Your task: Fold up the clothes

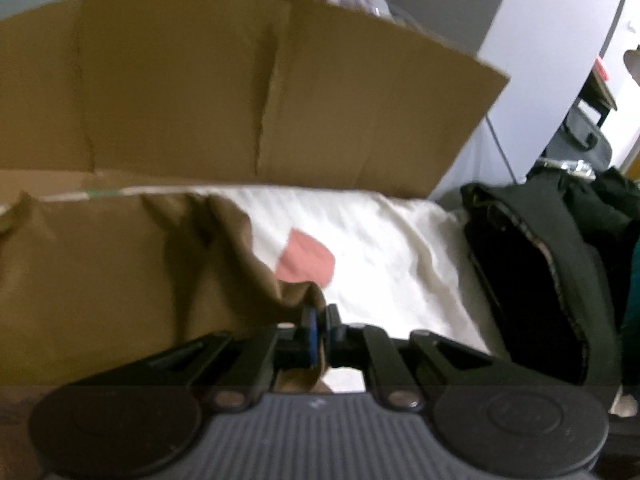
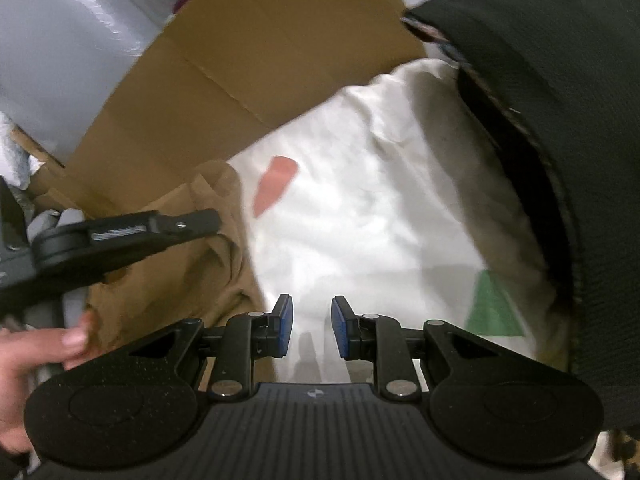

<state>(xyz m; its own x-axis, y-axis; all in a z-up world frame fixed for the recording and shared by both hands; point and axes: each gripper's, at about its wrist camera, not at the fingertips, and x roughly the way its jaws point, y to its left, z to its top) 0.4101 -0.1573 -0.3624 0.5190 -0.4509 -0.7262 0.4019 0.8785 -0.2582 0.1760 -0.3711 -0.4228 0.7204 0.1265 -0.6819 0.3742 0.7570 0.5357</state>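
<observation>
Brown cloth point(image 1: 120, 280) lies on the left part of a white sheet point(image 1: 380, 248), in front of a cardboard wall point(image 1: 200, 92). We pinch a corner of this cloth with our left gripper point(image 1: 319, 334); its blue pads are pressed together on the fabric. Our right gripper point(image 2: 312, 330) hangs over the white sheet with its fingers a little apart and nothing between them. Beside the sheet, on the right, is a dark garment point(image 1: 552, 264). A hand point(image 2: 36, 356) shows at the left edge of the right wrist view.

You have a bed covered by a white sheet point(image 1: 384, 240) with a pink patch point(image 1: 306, 258) and a green patch point(image 2: 494, 308). On it lie a brown garment point(image 1: 120, 280) at left, a black garment point(image 1: 540, 280) at right, and cardboard point(image 1: 240, 100) behind.
</observation>
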